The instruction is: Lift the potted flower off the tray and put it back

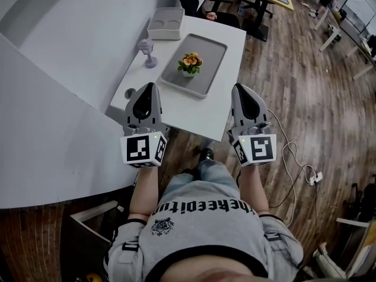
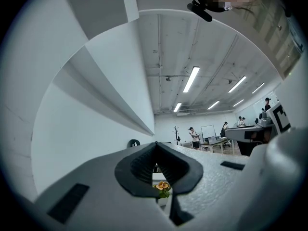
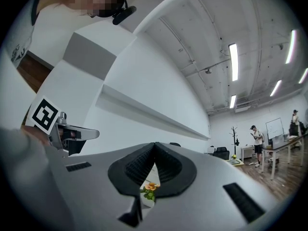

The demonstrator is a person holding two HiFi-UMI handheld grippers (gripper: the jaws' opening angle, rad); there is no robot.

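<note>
The potted flower, orange blooms in a small white pot, stands upright on the grey tray on the white table. My left gripper hovers over the table's near left corner, short of the tray, jaws shut and empty. My right gripper hangs at the table's near right edge, likewise shut with nothing in it. Through the small gap below each pair of closed pads the flower shows far ahead in the left gripper view, and the flower shows the same way in the right gripper view.
A white box with two round recesses sits at the table's far end, with a purple goblet beside the tray's left side. A curved white wall borders the left. A cable lies on the wood floor at right.
</note>
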